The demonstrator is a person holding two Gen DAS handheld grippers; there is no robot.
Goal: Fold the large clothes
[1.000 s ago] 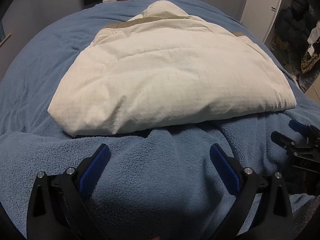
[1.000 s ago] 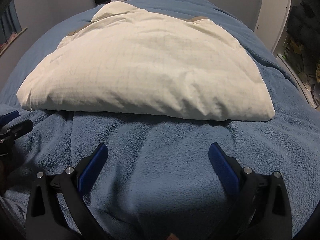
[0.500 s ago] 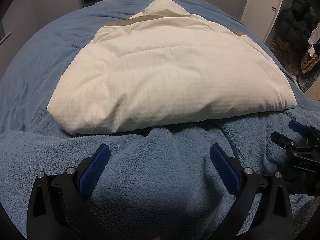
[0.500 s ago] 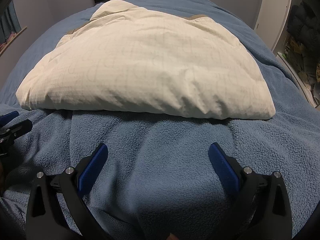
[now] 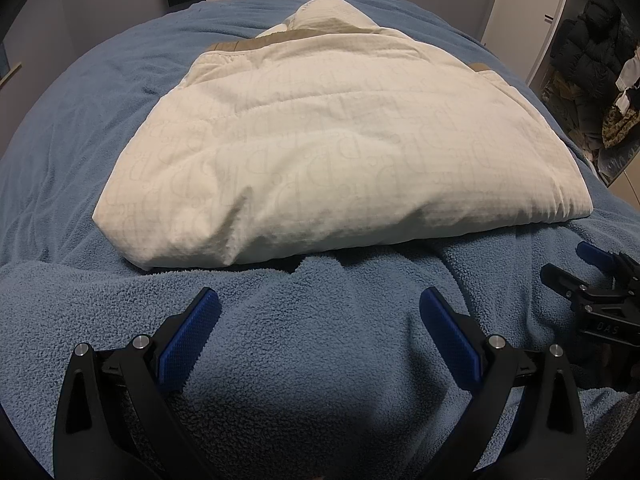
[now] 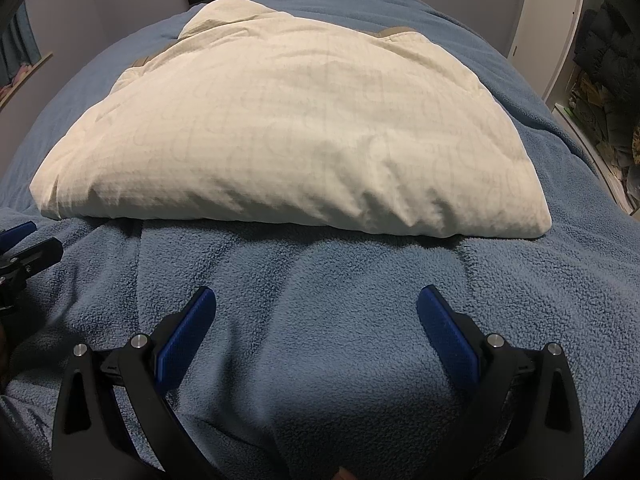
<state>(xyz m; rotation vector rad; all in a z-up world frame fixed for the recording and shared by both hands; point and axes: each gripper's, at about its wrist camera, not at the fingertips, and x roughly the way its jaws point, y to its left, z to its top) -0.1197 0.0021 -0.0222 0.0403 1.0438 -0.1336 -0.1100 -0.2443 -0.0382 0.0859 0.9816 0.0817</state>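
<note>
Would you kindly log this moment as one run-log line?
left tongs: open, empty | right tongs: open, empty | cream jacket: folded on blue blanket | contact: none

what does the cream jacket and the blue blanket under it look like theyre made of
Cream jacket: looks like thin matte woven shell, perhaps nylon or cotton, over padding; fine grid weave, stitched seam, puffy bulk. Blue blanket: looks like fleece, matte with a nubby, pilled pile.
</note>
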